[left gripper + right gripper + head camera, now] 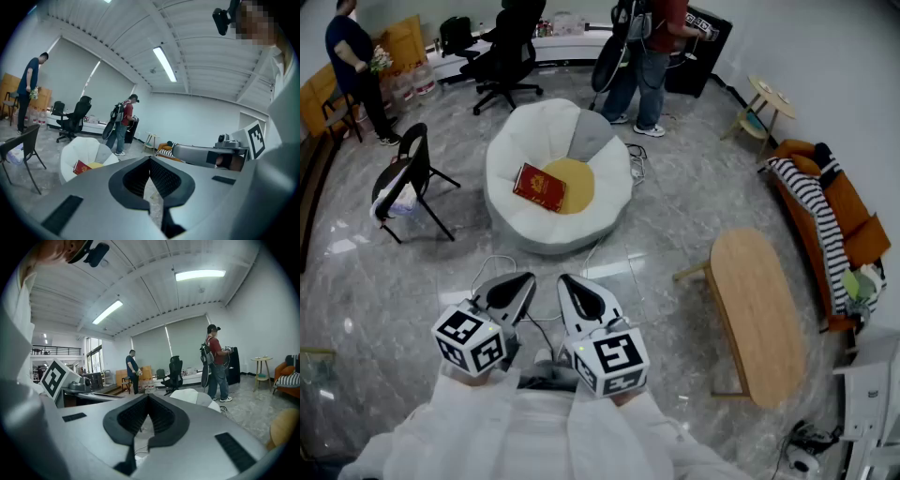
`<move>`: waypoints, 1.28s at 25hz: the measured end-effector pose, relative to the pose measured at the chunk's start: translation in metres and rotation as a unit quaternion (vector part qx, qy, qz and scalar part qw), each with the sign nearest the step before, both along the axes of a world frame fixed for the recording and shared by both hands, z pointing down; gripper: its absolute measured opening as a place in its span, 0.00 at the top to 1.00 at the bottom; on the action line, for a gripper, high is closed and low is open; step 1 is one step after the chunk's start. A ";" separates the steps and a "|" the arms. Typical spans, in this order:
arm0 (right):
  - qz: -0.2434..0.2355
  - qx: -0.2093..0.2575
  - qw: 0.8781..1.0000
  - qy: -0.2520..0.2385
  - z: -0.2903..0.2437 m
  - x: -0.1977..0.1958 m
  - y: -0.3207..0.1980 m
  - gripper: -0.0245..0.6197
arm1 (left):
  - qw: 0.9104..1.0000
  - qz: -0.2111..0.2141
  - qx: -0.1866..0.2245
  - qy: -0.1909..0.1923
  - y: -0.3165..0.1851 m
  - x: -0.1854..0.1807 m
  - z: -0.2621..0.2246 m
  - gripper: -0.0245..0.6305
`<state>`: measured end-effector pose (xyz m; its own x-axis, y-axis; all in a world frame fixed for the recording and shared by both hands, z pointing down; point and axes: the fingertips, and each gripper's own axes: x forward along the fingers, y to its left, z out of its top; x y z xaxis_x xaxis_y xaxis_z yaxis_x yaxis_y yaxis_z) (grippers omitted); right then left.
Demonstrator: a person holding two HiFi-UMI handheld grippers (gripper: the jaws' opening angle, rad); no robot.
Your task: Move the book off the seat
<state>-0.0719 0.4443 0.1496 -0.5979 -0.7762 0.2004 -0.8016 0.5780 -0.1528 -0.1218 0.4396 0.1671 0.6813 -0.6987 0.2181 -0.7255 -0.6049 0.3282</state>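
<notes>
A red book [539, 187] lies on a yellow cushion [575, 185] in the white petal-shaped seat [511, 155], a few steps ahead on the floor. Both grippers are held low in front of me, well short of the seat. My left gripper [523, 279] is shut with nothing in it, and my right gripper [569, 281] beside it is also shut and empty. In the left gripper view the book [82, 167] and seat [89, 147] show to the left of the shut jaws [150, 161]. The right gripper view has the seat [194, 397] just right of its shut jaws [148, 399].
A black folding chair [414, 173] stands left of the seat. An oval wooden table [757, 309] and an orange sofa [848, 225] with a striped cloth are at the right. Cables [492, 267] lie on the floor before the seat. People [649, 56] and an office chair [508, 52] are behind it.
</notes>
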 end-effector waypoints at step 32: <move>-0.004 0.000 1.000 -0.008 -0.001 0.021 -0.027 0.94 | 0.999 -0.039 0.000 0.003 -0.023 0.007 0.003 0.96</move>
